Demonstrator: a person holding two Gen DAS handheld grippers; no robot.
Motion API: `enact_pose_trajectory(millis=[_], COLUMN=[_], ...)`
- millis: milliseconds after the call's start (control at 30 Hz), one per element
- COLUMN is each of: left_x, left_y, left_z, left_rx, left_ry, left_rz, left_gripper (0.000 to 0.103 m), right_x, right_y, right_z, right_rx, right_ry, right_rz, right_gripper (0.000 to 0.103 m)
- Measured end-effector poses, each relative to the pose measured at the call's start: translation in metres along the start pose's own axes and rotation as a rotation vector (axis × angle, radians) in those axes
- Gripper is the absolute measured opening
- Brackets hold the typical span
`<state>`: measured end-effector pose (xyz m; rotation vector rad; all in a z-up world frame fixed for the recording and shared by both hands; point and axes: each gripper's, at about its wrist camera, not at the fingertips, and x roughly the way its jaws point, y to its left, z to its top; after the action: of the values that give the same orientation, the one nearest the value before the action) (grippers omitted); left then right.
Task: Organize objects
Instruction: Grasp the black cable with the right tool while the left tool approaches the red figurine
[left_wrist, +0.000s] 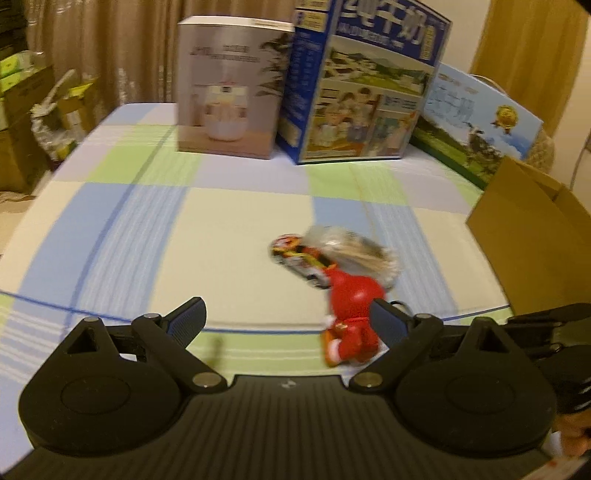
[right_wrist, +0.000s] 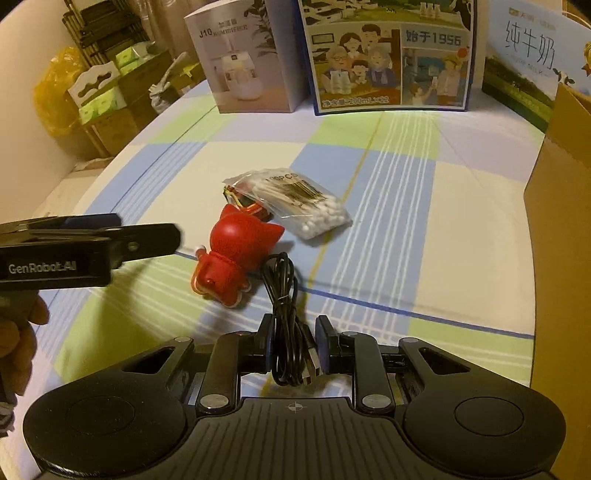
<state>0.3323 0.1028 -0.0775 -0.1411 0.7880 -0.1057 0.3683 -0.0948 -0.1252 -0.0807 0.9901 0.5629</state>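
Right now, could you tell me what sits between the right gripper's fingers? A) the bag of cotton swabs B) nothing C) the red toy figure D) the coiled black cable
D: the coiled black cable sits between the right gripper fingers, with the red toy figure lying beyond on the cloth.

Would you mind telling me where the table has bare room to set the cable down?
Free: the wide left stretch between the humidifier box and the left claw, and the strip between the swabs and the cardboard box. Crowded: the middle, where the red figure, swabs and cable cluster.
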Motion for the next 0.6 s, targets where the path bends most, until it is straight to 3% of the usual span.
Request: enact_pose_trajectory(millis=[133, 233, 400, 600], left_x=[0.008, 0.010, 0.008, 0.009], left_y=[-0.018, -0.020, -0.001, 0.006], left_z=[0.003, 0.004, 0.005, 0.005], left_rx=[0.046, 0.067, 0.004, -0.020], left_ry=[0.010, 0.018, 0.018, 0.027], left_rz=[-0.026, 0.005, 0.052, 0.047], left_gripper=[0.091, 0.091, 0.091, 0.091], right_x=[0.004, 0.002, 0.006, 0.013], right_y=[-0.004, -0.007, -0.005, 0.006], right_z=[-0.005, -0.009, -0.011, -0.012], right_rx=[-0.001, -0.017, -0.055, -0.124], right_ry=[0.013, -0.005, -0.048, -0.089], right_rz=[0.020, 0.049, 0.040, 0.039], right_gripper=[0.020, 0.021, 0.033, 0.034])
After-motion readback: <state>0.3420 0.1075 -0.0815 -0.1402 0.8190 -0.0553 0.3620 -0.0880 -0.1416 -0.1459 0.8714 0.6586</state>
